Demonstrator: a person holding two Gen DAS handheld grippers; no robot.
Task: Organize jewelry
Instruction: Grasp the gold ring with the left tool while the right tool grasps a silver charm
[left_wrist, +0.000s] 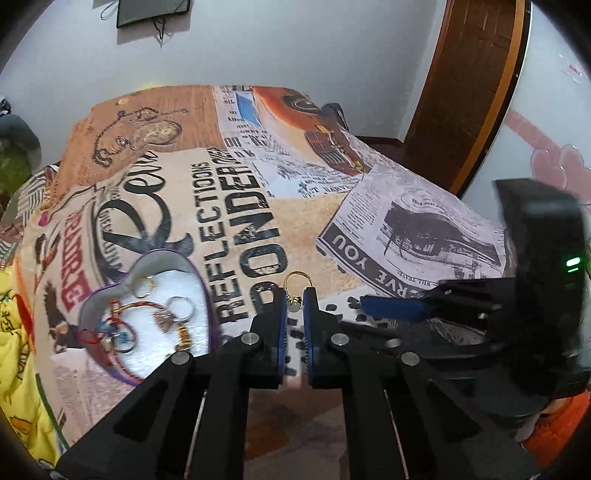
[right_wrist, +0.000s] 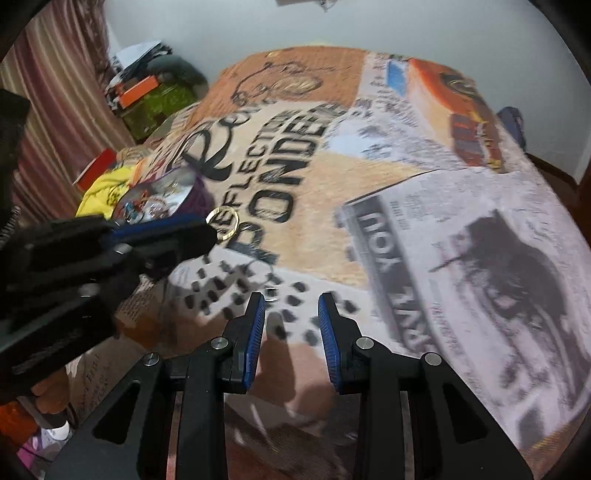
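My left gripper (left_wrist: 294, 297) is shut on a gold ring (left_wrist: 297, 282) and holds it above the printed tablecloth; the ring (right_wrist: 222, 224) also shows at its tips in the right wrist view. A purple heart-shaped tin (left_wrist: 207, 284) lies to its left, lined white, with several rings and a red cord bracelet (left_wrist: 127, 314) inside. The tin (right_wrist: 166, 195) shows behind the left gripper in the right wrist view. My right gripper (right_wrist: 291, 301) is open and empty over the cloth's dotted patch; it also shows at the right in the left wrist view (left_wrist: 399, 306).
The table (left_wrist: 306, 218) carries a newspaper-print cloth. A yellow cloth (left_wrist: 14, 332) lies at its left edge. A wooden door (left_wrist: 469, 85) stands at the back right. Boxes and clutter (right_wrist: 147, 96) sit by a striped curtain at the far left.
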